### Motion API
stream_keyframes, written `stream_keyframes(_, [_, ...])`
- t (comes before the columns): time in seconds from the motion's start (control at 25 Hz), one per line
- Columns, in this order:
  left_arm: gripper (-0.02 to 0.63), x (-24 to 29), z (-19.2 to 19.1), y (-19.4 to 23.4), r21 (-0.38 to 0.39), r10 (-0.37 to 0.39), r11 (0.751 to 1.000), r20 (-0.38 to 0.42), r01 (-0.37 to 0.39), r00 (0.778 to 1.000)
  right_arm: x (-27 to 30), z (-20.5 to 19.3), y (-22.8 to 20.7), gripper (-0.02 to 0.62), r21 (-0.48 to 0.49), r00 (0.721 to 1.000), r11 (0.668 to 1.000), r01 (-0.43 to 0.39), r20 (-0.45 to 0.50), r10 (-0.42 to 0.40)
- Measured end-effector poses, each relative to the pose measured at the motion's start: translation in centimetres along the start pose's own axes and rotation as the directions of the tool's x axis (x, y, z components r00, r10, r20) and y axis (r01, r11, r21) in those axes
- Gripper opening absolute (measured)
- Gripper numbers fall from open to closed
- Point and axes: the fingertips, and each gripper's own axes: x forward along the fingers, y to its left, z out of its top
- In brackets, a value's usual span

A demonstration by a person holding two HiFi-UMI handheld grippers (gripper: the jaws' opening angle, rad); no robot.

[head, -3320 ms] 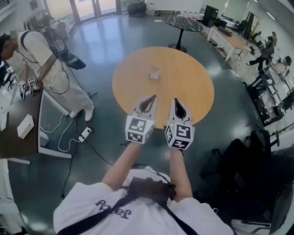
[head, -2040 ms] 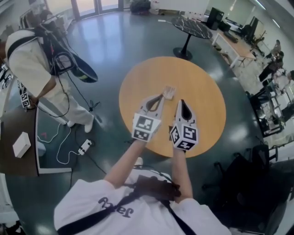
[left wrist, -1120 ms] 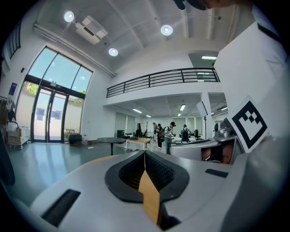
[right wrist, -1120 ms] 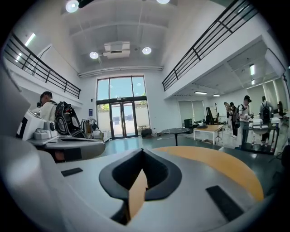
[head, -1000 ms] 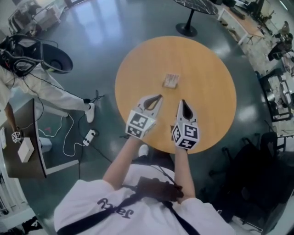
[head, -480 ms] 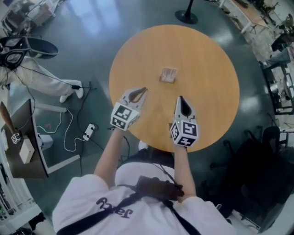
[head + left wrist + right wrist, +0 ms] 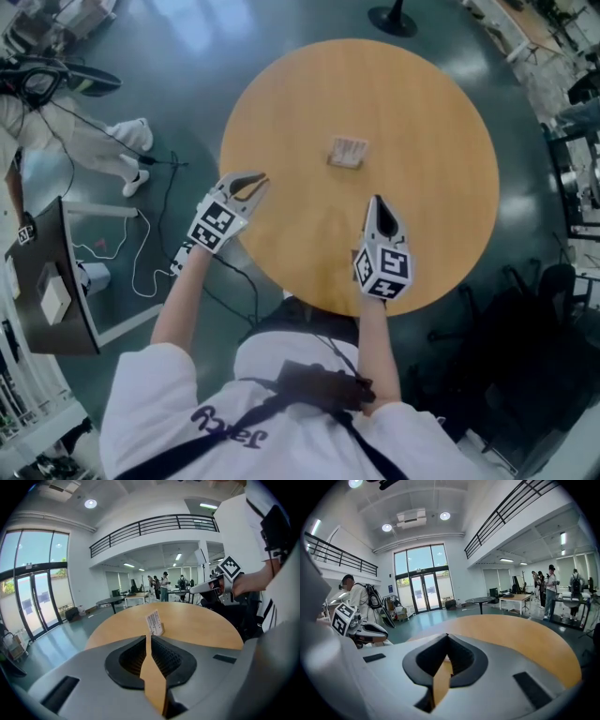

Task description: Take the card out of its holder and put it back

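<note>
Card (image 7: 349, 148) and holder (image 7: 348, 161) stand together near the middle of the round table (image 7: 281, 84), a little toward the far side, the card upright in its slot. Judging by that, nothing of the task is done yet: the card has to be pulled out and then slid back in.

Neither tool holds anything. The left gripper (image 7: 260, 180) hangs at the table's left edge, its fingers pressed together at the tips with only a thin slit behind them, and it looks straight across at the card. The right gripper (image 7: 375, 202) is over the near part of the table, fingers likewise together and empty.

Both are well apart from the card, one to its left and one nearer. The tabletop around the holder is bare wood, so there is open room to come in from either side. The small holder may well shift when the card is pulled.
</note>
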Motion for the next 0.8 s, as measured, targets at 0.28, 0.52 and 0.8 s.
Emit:
stream_keyframes(0.28, [0.101,2.3,0.0,2.2,0.077,-0.112,0.991,0.027,0.109,0.993,1.0,-1.4,-1.3,0.012,0.010,0.999,1.000,0.006,-0.049,-0.006])
stream_keyframes(0.52, [0.234,6.3,0.6,2.6,0.083,-0.243,0.968,0.051,0.239,0.969,1.6,-2.2,-3.3,0.012,0.062,0.997,0.998,0.025,-0.075,-0.020])
stream_keyframes(0.8, [0.247,11.4,1.5,0.5,0.061,-0.415,0.909,0.060,0.412,0.908,2.3,-3.0,-5.0,0.012,0.091,0.994,0.995,0.047,-0.105,-0.037])
